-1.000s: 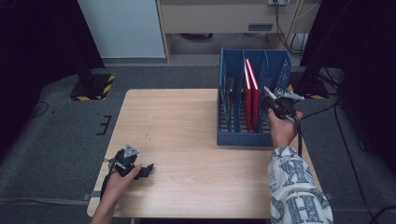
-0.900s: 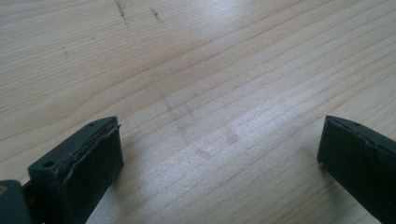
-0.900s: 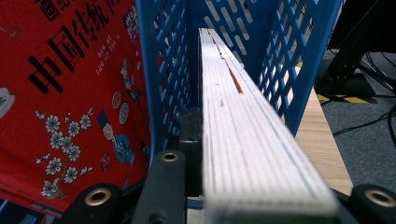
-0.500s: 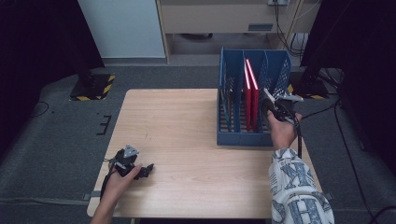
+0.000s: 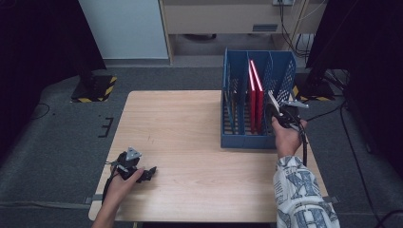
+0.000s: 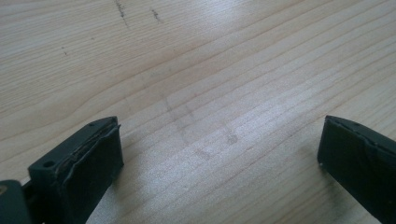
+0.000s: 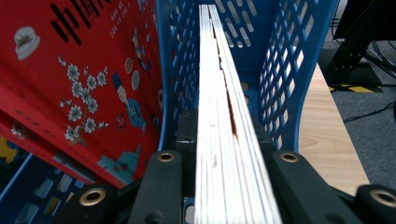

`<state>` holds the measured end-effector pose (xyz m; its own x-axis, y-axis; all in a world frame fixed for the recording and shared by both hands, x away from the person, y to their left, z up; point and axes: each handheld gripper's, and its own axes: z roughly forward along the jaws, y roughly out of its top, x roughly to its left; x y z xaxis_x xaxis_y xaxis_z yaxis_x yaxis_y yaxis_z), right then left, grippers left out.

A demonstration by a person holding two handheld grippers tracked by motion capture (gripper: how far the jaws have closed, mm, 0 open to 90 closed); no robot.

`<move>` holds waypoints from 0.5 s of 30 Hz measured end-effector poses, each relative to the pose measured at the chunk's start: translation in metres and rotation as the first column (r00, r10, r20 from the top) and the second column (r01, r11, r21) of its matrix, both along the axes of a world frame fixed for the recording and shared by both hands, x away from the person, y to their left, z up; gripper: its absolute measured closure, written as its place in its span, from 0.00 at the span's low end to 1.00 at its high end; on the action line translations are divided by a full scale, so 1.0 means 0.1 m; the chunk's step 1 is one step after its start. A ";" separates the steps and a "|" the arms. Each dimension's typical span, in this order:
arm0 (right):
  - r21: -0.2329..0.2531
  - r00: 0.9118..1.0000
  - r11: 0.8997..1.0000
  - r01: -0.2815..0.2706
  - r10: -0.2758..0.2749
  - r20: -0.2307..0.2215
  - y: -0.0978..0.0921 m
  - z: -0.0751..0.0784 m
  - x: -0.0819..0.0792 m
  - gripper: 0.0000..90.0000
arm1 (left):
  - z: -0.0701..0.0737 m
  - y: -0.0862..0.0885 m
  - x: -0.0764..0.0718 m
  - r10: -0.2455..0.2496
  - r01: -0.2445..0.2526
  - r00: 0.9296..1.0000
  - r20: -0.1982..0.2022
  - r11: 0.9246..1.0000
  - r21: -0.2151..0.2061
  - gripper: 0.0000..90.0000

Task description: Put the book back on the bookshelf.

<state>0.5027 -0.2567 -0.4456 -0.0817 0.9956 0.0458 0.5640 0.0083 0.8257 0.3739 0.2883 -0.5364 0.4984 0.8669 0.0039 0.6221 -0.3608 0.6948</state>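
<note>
A blue slotted file rack (image 5: pixel 256 138) stands on the right half of the wooden table (image 5: pixel 180 123). Red books (image 5: pixel 254 90) lean in its middle compartment; their red illustrated cover (image 7: pixel 79 79) is at the left of the right gripper view. My right gripper (image 5: pixel 279 111) is at the rack's rightmost compartment, shut on a thin book (image 7: pixel 224 130) whose white page edges run away between the jaws into the blue mesh walls (image 7: pixel 289 70). My left gripper (image 5: pixel 148 173) rests low over the table's front left, open, with bare wood (image 6: pixel 210 70) between its jaws.
Beyond the table stand a pale cabinet (image 5: pixel 123 28) and a shelf unit (image 5: pixel 223 19). Black stands with yellow-striped bases (image 5: pixel 95 88) flank the table. Cables (image 5: pixel 342 76) trail on the floor at the right. Bare tabletop lies between the rack and the left hand.
The right hand with its book has shifted only slightly at the rack's right compartment. The left gripper has stayed in place.
</note>
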 end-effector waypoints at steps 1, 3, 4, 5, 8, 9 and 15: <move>0.001 1.000 1.000 -0.003 0.003 -0.001 0.00 0.00 -0.01 0.81 | 0.00 0.00 0.00 0.000 0.000 1.000 0.000 1.000 0.000 0.00; 0.001 1.000 1.000 -0.007 0.007 -0.001 0.01 0.00 -0.01 0.81 | 0.00 0.00 0.00 0.000 0.000 1.000 0.000 1.000 0.000 0.00; 0.002 1.000 1.000 -0.007 0.007 -0.003 0.02 0.00 -0.02 0.80 | 0.00 0.00 0.00 0.000 0.000 1.000 0.000 1.000 0.000 0.00; 0.004 1.000 1.000 -0.010 0.010 -0.003 0.02 -0.01 -0.02 0.80 | 0.00 0.00 0.00 0.000 0.000 1.000 0.000 1.000 0.000 0.00; 0.006 1.000 1.000 -0.014 0.014 -0.004 0.02 -0.02 -0.04 0.80 | 0.00 0.00 0.00 0.000 0.000 1.000 0.000 1.000 0.000 0.00; 0.008 1.000 1.000 -0.013 0.013 -0.003 0.02 -0.03 -0.05 0.80 | 0.00 0.00 0.00 0.000 0.000 1.000 0.000 1.000 0.000 0.00; 0.010 1.000 1.000 -0.018 0.018 0.001 0.01 -0.04 -0.08 0.80 | 0.00 0.00 0.00 -0.001 0.001 1.000 0.001 1.000 0.000 0.00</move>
